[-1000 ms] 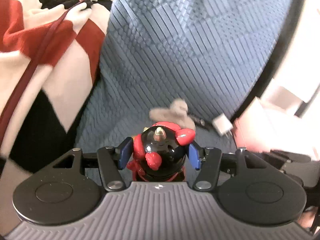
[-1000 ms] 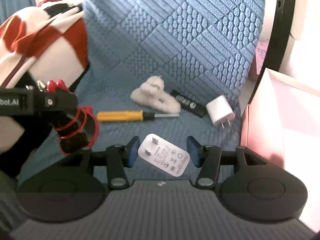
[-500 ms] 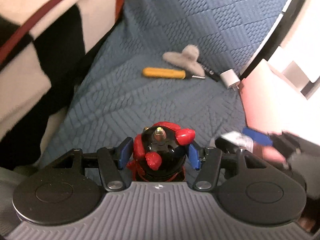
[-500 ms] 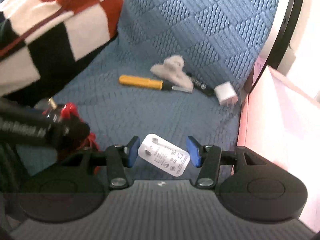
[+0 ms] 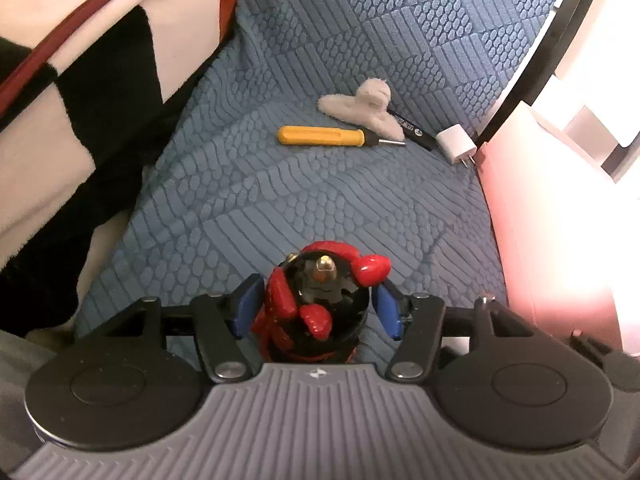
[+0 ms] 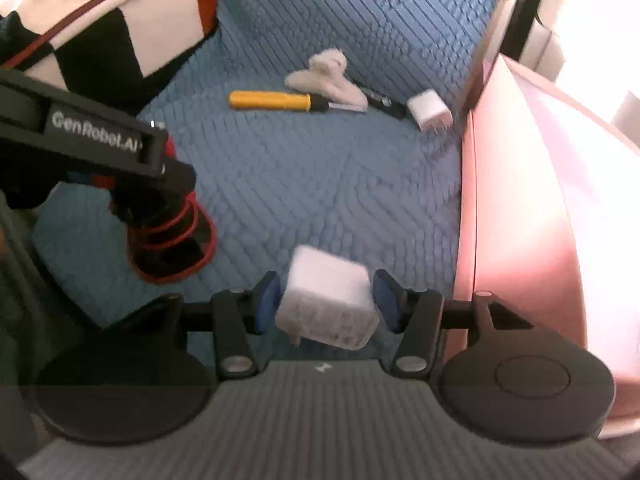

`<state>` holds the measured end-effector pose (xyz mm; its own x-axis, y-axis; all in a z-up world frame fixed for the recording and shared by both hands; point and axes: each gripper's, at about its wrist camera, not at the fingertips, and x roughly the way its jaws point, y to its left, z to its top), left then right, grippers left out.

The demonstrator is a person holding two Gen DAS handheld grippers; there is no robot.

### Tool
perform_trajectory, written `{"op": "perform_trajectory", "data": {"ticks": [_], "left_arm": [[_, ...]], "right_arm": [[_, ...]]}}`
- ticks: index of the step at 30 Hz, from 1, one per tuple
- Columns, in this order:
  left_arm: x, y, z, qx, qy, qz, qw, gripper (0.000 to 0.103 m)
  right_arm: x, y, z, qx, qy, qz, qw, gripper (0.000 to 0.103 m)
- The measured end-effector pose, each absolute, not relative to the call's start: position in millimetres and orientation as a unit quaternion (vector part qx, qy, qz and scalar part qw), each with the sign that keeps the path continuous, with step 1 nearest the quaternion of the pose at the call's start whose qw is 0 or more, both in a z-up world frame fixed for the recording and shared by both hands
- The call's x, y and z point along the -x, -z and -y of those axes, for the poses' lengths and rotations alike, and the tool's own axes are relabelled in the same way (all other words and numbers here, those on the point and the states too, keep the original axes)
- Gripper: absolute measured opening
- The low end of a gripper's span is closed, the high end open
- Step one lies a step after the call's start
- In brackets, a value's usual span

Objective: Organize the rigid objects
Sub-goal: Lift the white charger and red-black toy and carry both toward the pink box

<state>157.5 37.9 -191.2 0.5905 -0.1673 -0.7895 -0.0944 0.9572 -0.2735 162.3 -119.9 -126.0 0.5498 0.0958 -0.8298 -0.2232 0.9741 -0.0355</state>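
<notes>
My left gripper (image 5: 318, 307) is shut on a black toy figure with red trim (image 5: 320, 288), held just above the blue quilted cover (image 5: 320, 200); the same toy (image 6: 172, 248) shows at the left of the right wrist view. My right gripper (image 6: 326, 301) is shut on a white charger block (image 6: 328, 296), which looks blurred and tilted, one prong pointing down left. Farther back lie a yellow-handled screwdriver (image 5: 324, 137), a fluffy white clip (image 5: 368, 106), a black pen (image 5: 416, 134) and a small white plug (image 5: 456, 145).
A pink box (image 6: 540, 200) stands along the right side of the cover, close to my right gripper. A red, white and black blanket (image 5: 80, 60) is heaped on the left. A black frame edge (image 5: 532, 52) runs behind the plug.
Both grippers have drawn back and lower, so the screwdriver, clip and plug now lie farther ahead. The white charger has turned between the right jaws. The left gripper has hardly moved lately.
</notes>
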Motion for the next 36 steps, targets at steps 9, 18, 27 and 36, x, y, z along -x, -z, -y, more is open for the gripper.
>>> {"op": "perform_trajectory", "data": {"ticks": [9, 18, 27, 36], "left_arm": [[-143, 193, -43, 0.178, 0.033, -0.454, 0.872, 0.07], [-144, 195, -40, 0.164, 0.037, -0.456, 0.874, 0.074], [-149, 197, -39, 0.156, 0.031, -0.452, 0.878, 0.074], [-154, 198, -37, 0.143, 0.031, -0.452, 0.88, 0.074]], "right_arm": [[-159, 131, 123, 0.032, -0.09, -0.479, 0.873, 0.059], [-173, 141, 135, -0.031, -0.089, -0.505, 0.858, 0.067], [-175, 144, 134, -0.023, -0.084, -0.511, 0.855, 0.053], [-175, 140, 135, -0.014, -0.073, -0.496, 0.865, 0.053]]}}
